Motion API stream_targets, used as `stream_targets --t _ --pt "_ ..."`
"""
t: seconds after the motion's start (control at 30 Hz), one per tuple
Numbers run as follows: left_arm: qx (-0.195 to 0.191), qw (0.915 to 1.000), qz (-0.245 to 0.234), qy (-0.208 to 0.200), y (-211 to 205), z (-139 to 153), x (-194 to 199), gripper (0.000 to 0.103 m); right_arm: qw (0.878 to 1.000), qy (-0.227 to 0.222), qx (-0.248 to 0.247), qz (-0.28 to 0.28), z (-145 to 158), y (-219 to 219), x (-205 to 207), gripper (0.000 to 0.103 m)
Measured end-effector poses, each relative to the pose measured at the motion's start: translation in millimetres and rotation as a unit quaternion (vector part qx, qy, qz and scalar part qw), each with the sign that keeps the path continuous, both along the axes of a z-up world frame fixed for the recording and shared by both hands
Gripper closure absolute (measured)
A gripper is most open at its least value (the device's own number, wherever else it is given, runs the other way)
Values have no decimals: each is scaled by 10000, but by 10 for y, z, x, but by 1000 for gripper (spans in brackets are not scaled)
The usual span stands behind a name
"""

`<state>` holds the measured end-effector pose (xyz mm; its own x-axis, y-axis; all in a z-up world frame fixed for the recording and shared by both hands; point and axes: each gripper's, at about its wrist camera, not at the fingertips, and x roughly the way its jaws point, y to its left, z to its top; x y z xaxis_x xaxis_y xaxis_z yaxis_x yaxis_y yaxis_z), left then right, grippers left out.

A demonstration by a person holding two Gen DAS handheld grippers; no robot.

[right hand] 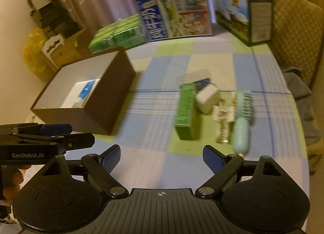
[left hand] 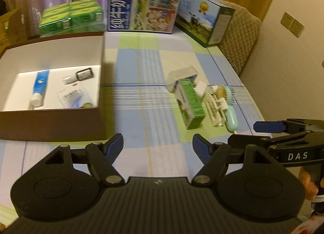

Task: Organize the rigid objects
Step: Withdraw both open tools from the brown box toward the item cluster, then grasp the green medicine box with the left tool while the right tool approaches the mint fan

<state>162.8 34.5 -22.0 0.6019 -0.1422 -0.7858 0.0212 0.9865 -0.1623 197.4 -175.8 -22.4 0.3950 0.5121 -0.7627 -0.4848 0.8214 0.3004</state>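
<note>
Checkered tablecloth; green box ahead, beyond open jaws.

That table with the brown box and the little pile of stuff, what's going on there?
A person is tidying small items into the brown box, holding a two-finger gripper in each hand. The left gripper and right gripper are both open and empty, above the checked tablecloth. The box already holds a blue tube and a few small packets. A green carton, a white block and a mint handheld fan lie clustered on the cloth, not yet packed.
</note>
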Motion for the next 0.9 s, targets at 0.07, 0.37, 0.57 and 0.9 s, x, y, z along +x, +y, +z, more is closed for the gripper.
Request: stream_targets --t 0.07,0.37,0.57,0.9 --pt "-3 10000 -71 42 -78 -31 42 31 9999 5 -2 -130 -13 -108 20 17" --pt "14 9991 -376 210 -414 -185 256 31 9973 -16 -125 -723 -87 -528 147 17" --pt "66 9983 -513 262 -579 -295 426 36 9949 34 -211 -981 -195 -703 268 25" --pt "59 9969 -714 340 -809 -469 779 39 9926 -12 -405 -1144 -379 -795 517 33"
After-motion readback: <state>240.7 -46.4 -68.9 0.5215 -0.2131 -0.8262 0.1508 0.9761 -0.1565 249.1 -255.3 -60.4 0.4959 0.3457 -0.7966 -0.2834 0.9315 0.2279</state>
